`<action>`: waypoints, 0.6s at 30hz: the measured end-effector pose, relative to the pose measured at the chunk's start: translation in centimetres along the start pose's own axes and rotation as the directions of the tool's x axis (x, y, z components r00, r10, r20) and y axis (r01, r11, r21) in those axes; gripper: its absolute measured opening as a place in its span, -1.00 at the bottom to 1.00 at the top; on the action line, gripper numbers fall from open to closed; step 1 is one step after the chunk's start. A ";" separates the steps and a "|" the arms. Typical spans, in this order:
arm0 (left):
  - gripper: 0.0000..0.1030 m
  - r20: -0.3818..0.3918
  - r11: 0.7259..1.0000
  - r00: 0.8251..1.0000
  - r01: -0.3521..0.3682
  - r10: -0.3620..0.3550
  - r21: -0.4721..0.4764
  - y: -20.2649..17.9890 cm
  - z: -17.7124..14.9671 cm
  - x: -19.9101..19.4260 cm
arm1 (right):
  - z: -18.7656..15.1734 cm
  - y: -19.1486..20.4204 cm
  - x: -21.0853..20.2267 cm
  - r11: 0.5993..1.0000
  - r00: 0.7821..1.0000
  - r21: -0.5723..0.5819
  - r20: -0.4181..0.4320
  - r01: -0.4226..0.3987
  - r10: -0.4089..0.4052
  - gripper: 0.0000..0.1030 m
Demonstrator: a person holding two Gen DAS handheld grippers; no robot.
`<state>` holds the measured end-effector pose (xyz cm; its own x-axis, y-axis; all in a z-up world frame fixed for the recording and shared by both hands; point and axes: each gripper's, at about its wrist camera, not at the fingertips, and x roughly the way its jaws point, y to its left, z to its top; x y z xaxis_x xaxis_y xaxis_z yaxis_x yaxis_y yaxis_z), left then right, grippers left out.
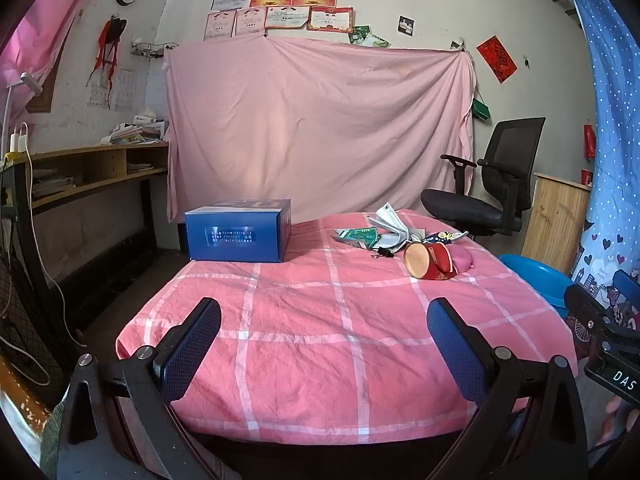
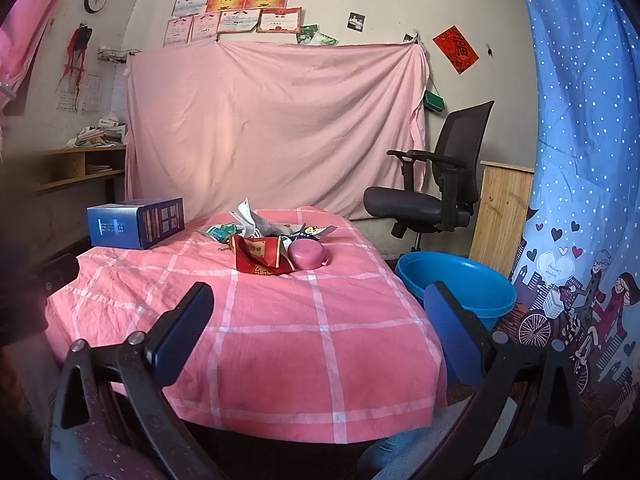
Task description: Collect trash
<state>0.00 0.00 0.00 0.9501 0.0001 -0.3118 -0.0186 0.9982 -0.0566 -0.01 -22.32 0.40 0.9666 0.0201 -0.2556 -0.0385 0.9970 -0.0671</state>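
A heap of trash lies at the far right of the pink checked table [image 1: 304,320] [image 2: 280,320]: a red paper cup on its side [image 1: 430,266] [image 2: 260,258], a pink round lid [image 1: 462,260] [image 2: 308,254], green packets [image 1: 360,235] [image 2: 220,232], crumpled white paper [image 1: 390,218] [image 2: 246,212] and a black binder clip [image 1: 384,255]. A blue basin [image 2: 456,280] [image 1: 536,276] stands on the floor right of the table. My left gripper [image 1: 324,322] and right gripper [image 2: 320,308] hover open over the table's near edge, nothing between their fingers.
A blue cardboard box [image 1: 240,234] [image 2: 136,222] sits at the table's far left corner. A black office chair [image 1: 488,184] [image 2: 436,184] stands behind the basin, beside a wooden board [image 2: 500,216]. A pink sheet [image 1: 316,128] hangs behind. Wooden shelves [image 1: 96,168] line the left wall.
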 end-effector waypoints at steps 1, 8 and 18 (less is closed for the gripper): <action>0.96 0.002 1.000 1.000 0.000 0.000 0.000 0.0 0.0 0.0 | 0.0 0.0 0.0 1.000 1.000 0.001 0.001 -0.001 0.001 1.00; 0.96 0.001 1.000 1.000 0.001 -0.001 0.000 0.0 0.0 0.0 | 0.0 0.0 0.0 1.000 1.000 0.002 0.002 -0.002 0.002 1.00; 0.96 0.001 1.000 1.000 0.000 0.000 0.001 0.0 0.0 0.0 | 0.0 -0.1 0.0 1.000 1.000 0.006 0.003 -0.002 0.002 1.00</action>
<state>-0.01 -0.01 0.00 0.9504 0.0001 -0.3109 -0.0183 0.9983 -0.0556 -0.03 -22.38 0.39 0.9673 0.0221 -0.2526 -0.0387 0.9974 -0.0611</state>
